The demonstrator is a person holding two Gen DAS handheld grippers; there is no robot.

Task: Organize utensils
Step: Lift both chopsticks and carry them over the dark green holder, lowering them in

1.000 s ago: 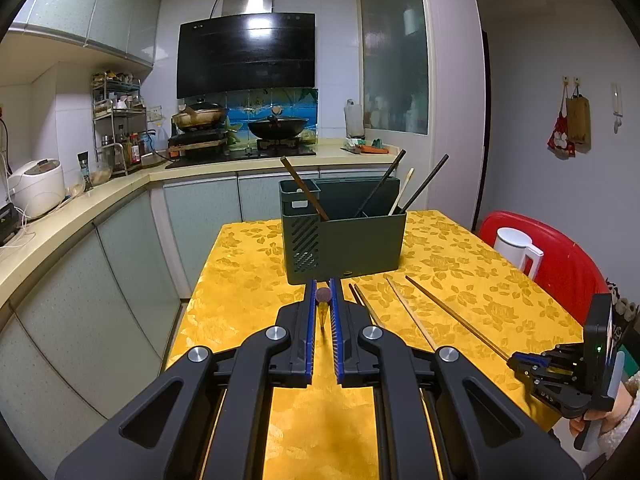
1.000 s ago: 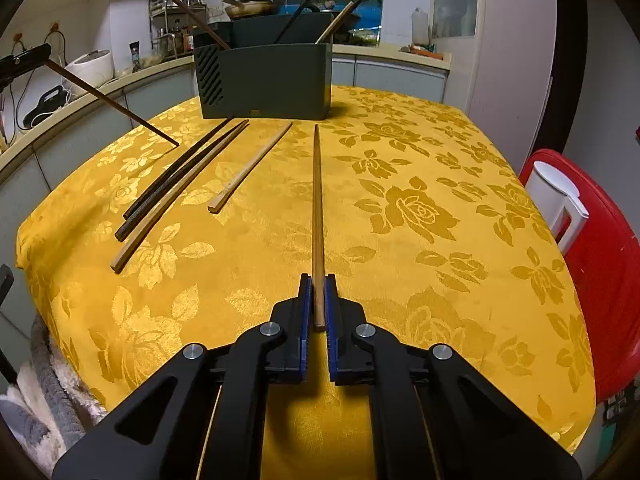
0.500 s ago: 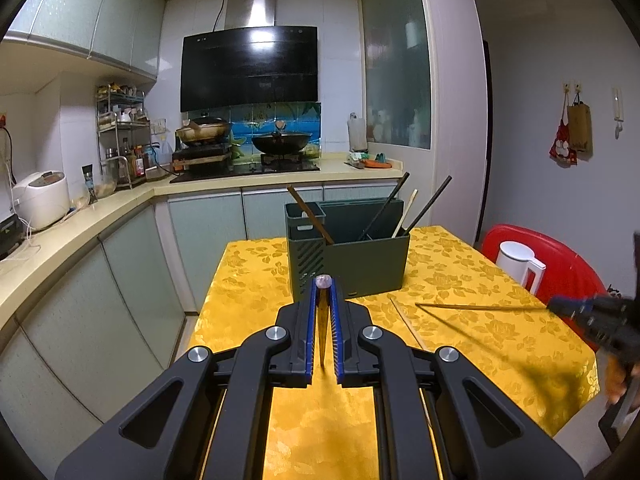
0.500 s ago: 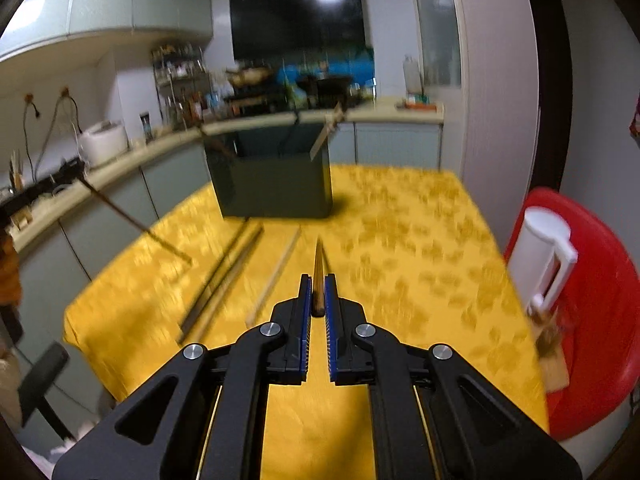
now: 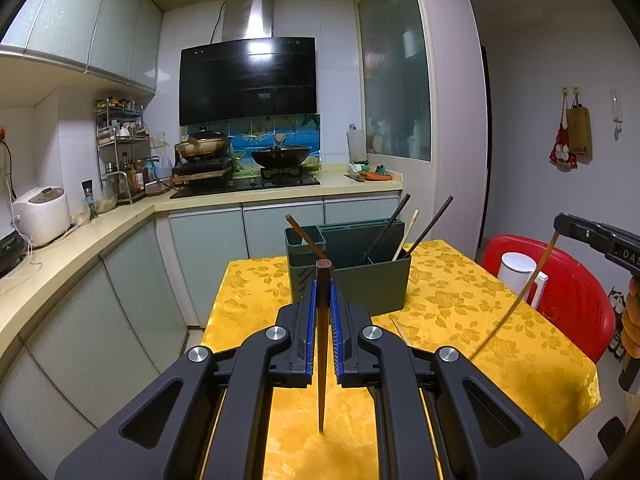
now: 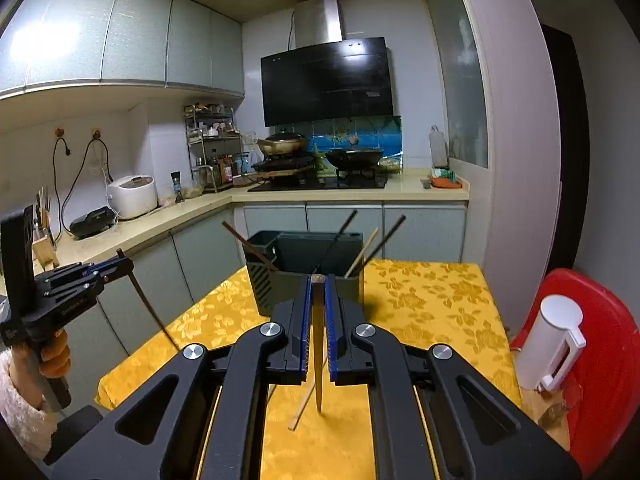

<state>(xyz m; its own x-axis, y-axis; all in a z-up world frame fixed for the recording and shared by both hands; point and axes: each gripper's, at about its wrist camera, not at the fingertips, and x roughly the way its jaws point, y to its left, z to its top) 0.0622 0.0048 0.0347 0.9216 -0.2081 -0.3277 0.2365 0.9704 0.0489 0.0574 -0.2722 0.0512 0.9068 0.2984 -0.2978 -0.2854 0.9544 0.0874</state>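
Two claws clamped one chopstick each: left claw (image 5: pixel 323 300) gripped dark chopstick (image 5: pixel 321 360), right claw (image 6: pixel 318 308) gripped pale chopstick (image 6: pixel 318 352), tips hanging below; green holder (image 5: pixel 360 276) stood beyond on yellow surface (image 5: pixel 480 320).

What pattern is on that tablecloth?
The tablecloth is golden yellow with a woven rose-and-leaf pattern, clearest in the right wrist view.
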